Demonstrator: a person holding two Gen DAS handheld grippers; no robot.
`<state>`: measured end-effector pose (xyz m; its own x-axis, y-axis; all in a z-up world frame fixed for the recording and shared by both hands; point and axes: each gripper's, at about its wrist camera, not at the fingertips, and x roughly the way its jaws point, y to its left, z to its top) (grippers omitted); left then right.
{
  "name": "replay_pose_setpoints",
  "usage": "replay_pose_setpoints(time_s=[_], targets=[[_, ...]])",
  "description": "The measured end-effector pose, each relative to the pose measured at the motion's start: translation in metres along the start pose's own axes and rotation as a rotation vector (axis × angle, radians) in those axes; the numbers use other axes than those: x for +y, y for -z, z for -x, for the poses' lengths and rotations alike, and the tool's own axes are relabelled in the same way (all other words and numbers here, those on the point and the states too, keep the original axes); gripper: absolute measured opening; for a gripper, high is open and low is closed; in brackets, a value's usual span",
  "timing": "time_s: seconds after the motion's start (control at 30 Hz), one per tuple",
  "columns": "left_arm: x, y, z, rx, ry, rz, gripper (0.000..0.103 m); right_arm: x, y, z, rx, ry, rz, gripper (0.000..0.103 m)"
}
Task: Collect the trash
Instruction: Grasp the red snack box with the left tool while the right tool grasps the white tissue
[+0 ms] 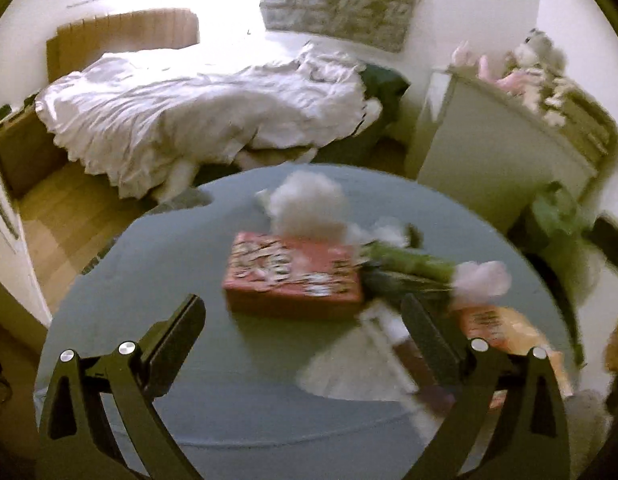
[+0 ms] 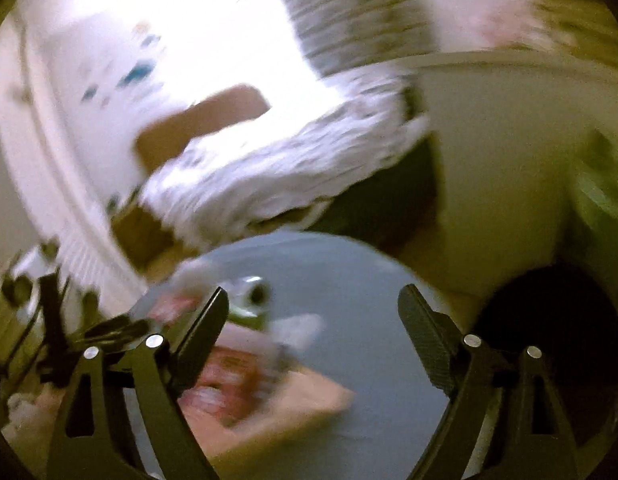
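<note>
Orange crinkled plastic wrapper (image 1: 505,330) is seen lying on the round grey table (image 1: 157,280), right of the red tissue box (image 1: 293,276). Left gripper (image 1: 305,316) and right gripper (image 2: 313,316) are spread wide, empty.

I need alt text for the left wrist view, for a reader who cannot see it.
The open left gripper hovers over a round blue-grey table holding a red tissue box, a green wrapper and an orange packet. An unmade bed with white bedding stands behind.
</note>
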<state>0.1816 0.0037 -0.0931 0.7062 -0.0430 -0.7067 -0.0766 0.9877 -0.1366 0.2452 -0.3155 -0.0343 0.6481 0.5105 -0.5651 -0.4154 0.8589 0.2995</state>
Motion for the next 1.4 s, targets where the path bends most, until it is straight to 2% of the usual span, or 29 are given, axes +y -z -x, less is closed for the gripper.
replay_pose_setpoints(time_s=[0.03,0.17,0.3,0.4,0.5,0.63,0.67,0.77,0.83,0.93,1.0,1.13,1.23,1.3,1.4], targets=[[0.001,0.0,-0.005,0.005,-0.01,-0.007,0.098,0.026,-0.013,-0.018,0.054,-0.023,0.051,0.086],[0.0,-0.004,-0.02,0.013,-0.016,-0.058,0.098,0.089,-0.042,-0.077,0.206,-0.076,0.148,0.086],[0.004,-0.008,-0.034,0.038,-0.023,-0.08,0.098,0.136,-0.055,-0.14,0.315,-0.091,0.199,0.086],[0.019,-0.011,-0.045,0.066,0.013,-0.021,0.098,0.151,-0.059,-0.182,0.388,-0.073,0.195,0.084],[0.027,-0.012,-0.052,0.099,0.038,0.001,0.097,0.158,-0.058,-0.223,0.457,-0.041,0.179,0.084],[0.028,-0.01,-0.05,0.097,0.049,0.001,0.094,0.156,-0.051,-0.259,0.534,-0.01,0.164,0.084],[0.031,-0.01,-0.048,0.094,0.05,0.007,0.09,0.152,-0.047,-0.266,0.554,-0.002,0.16,0.081],[0.032,-0.009,-0.047,0.092,0.056,0.003,0.089,0.157,-0.044,-0.273,0.594,-0.033,0.174,0.061],[0.032,-0.009,-0.046,0.091,0.054,-0.003,0.089,0.166,-0.042,-0.272,0.602,-0.06,0.208,0.041],[0.034,-0.007,-0.04,0.081,0.052,0.0,0.089,0.169,-0.04,-0.259,0.564,-0.075,0.218,0.032],[0.037,-0.004,-0.031,0.063,0.078,0.01,0.089,0.164,-0.044,-0.244,0.524,-0.112,0.179,0.03],[0.041,0.002,-0.004,0.019,0.1,0.017,0.089,0.14,-0.06,-0.182,0.346,-0.241,0.044,0.027],[0.041,0.003,0.019,-0.015,0.124,0.031,0.089,0.115,-0.067,-0.126,0.199,-0.282,-0.036,0.027],[0.038,0.002,0.034,-0.036,0.147,0.038,0.089,0.097,-0.066,-0.09,0.118,-0.293,-0.084,0.027],[0.022,-0.001,0.054,-0.068,0.184,0.021,0.089,0.068,-0.06,-0.035,-0.018,-0.267,-0.117,0.027]])
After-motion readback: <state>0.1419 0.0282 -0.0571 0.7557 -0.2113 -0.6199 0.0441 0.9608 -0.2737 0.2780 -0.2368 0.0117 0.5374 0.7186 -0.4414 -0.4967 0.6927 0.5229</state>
